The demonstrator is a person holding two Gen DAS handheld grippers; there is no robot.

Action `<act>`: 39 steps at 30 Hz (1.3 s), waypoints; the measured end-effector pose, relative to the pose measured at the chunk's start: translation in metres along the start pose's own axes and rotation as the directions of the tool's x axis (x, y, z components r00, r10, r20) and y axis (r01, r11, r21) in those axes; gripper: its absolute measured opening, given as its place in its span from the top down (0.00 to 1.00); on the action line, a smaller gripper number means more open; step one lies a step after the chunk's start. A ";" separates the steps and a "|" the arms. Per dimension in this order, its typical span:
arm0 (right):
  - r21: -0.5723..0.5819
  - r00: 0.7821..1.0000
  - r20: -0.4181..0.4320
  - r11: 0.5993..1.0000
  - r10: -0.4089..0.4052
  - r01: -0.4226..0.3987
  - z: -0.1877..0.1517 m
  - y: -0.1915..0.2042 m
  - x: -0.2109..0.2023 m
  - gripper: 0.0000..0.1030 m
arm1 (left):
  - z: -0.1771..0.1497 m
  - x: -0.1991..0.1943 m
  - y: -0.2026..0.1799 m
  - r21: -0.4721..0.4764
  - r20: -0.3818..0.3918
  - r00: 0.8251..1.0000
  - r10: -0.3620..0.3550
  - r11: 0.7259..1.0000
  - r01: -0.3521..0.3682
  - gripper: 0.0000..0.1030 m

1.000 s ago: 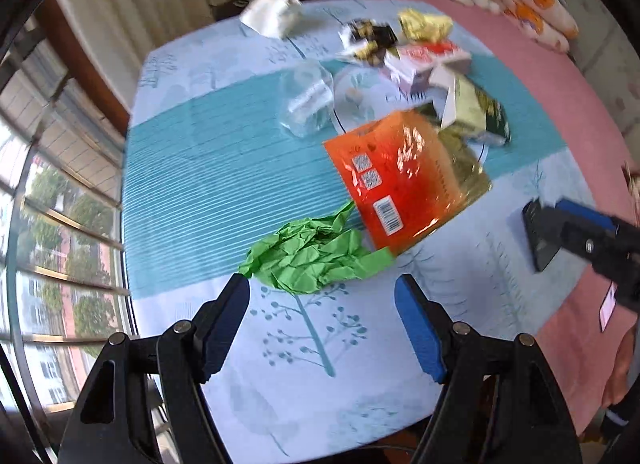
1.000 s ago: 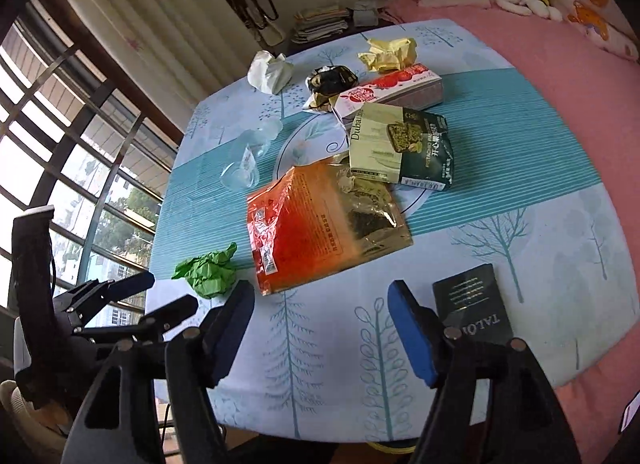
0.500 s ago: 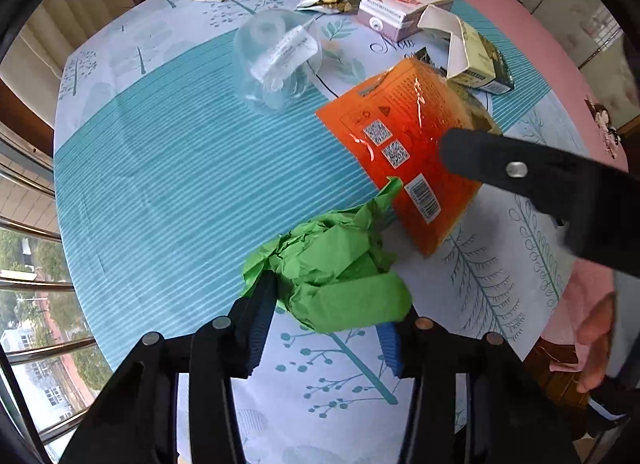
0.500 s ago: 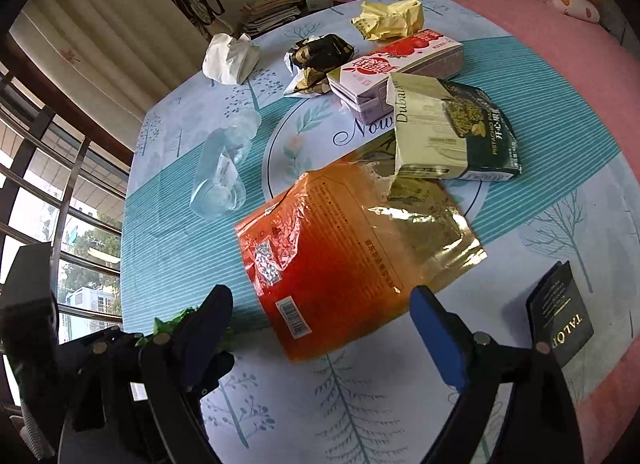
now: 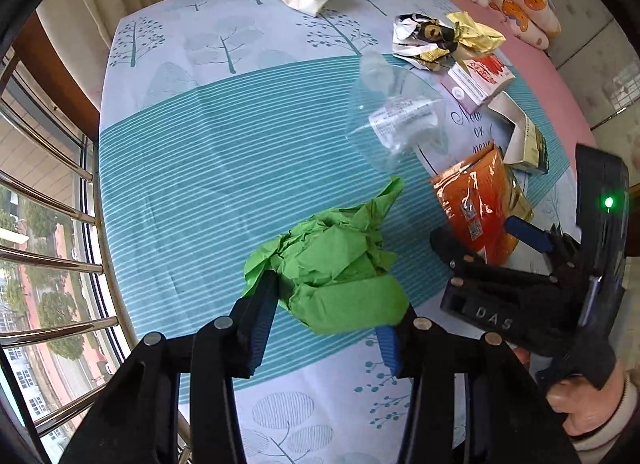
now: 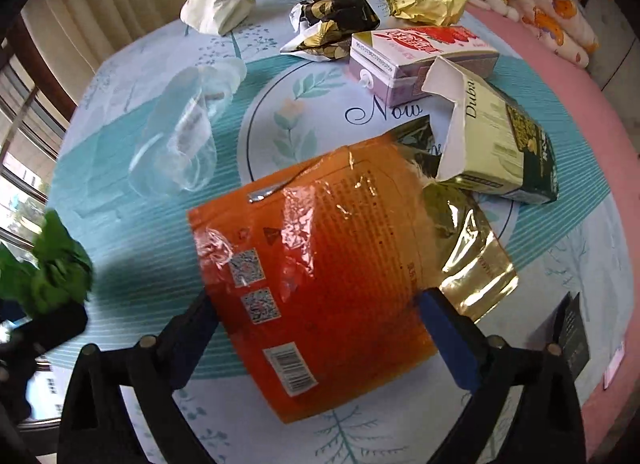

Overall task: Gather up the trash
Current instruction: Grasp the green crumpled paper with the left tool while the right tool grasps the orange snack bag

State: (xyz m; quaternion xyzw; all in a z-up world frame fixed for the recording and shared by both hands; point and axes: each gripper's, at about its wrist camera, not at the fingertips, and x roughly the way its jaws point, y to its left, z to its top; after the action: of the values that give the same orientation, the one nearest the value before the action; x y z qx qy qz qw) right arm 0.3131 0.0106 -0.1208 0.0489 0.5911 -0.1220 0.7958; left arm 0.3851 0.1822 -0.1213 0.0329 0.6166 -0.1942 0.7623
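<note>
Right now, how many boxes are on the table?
2. A red and white box lies at the far side, and an open green box lies just in front of it, beside the orange bag. More could be out of view.

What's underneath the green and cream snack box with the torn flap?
The green and cream snack box lies partly on the orange foil pouch's gold end, near the patterned tablecloth's printed circle. Whatever lies under its middle is covered.

Two wrist fisheyes, both tilted steeply down over one table.

Left view sits close above the green paper (image 5: 336, 272); right view close above the orange pouch (image 6: 320, 284). Both show these two, the pouch at the left view's right.
</note>
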 end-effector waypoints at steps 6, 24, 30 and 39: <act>0.042 0.999 0.034 0.999 0.018 -0.020 -0.003 -0.010 -0.004 0.07 | 0.002 0.001 0.001 0.020 -0.007 1.000 -0.014 1.000 0.014 0.57; 0.033 0.973 0.157 0.984 0.168 -0.176 -0.033 -0.045 -0.046 0.82 | -0.009 0.002 -0.050 0.116 0.004 0.998 -0.062 0.991 0.061 0.57; -0.050 0.943 0.214 0.967 0.255 -0.250 -0.050 -0.059 -0.083 0.83 | -0.026 -0.013 -0.072 0.108 0.038 0.997 -0.061 0.992 0.057 0.57; -0.215 0.862 0.276 0.901 0.425 -0.376 -0.089 -0.111 -0.141 0.83 | -0.080 -0.051 -0.131 0.042 0.147 0.989 -0.008 0.999 0.001 0.57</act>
State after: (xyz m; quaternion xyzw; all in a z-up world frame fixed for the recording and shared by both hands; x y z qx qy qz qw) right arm 0.1639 -0.0575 -0.0060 0.0891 0.4403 0.0863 0.8892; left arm 0.2582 0.0972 -0.0669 0.0328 0.5546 -0.2105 0.8044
